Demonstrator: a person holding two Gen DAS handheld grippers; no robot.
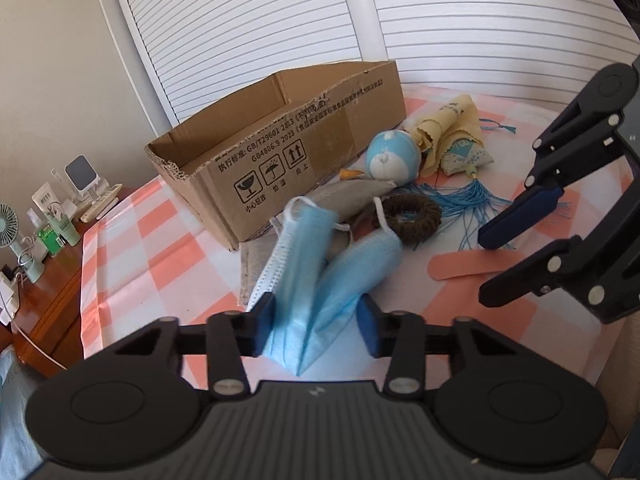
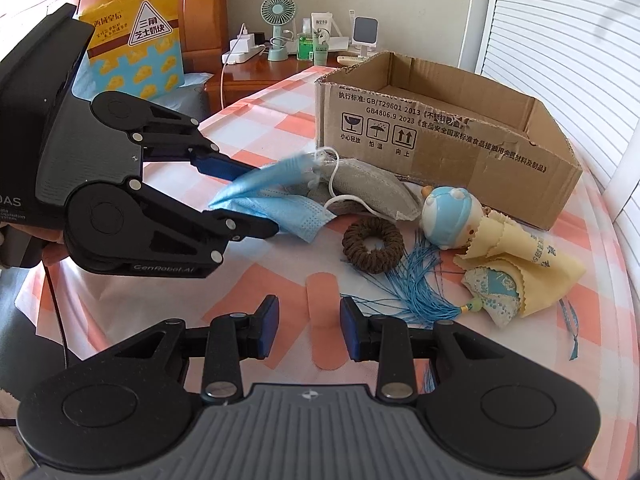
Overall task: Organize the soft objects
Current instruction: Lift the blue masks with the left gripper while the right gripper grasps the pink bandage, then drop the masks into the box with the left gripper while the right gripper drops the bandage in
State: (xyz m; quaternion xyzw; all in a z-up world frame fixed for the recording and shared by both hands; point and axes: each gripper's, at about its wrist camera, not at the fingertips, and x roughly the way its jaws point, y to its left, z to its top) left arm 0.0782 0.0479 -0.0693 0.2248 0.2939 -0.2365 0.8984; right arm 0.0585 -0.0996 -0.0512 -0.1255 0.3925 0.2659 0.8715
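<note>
A folded blue face mask (image 1: 308,280) lies between the open fingers of my left gripper (image 1: 316,328); the pads stand on either side and I cannot tell if they touch it. The right wrist view shows the mask (image 2: 276,196) between those fingers. Behind it lie a grey pouch (image 2: 360,188), a brown scrunchie (image 2: 372,244), a blue plush ball (image 2: 452,216), a yellow cloth (image 2: 516,256) and a blue tassel (image 2: 416,288). My right gripper (image 2: 308,328) is open and empty over a pink plaster (image 2: 324,320).
An open cardboard box (image 2: 440,136) stands on the pink checked bedcover (image 2: 260,128), by the window blinds. A wooden bedside table (image 2: 264,68) holds a small fan, bottles and chargers. A yellow snack bag (image 2: 136,40) leans at the headboard.
</note>
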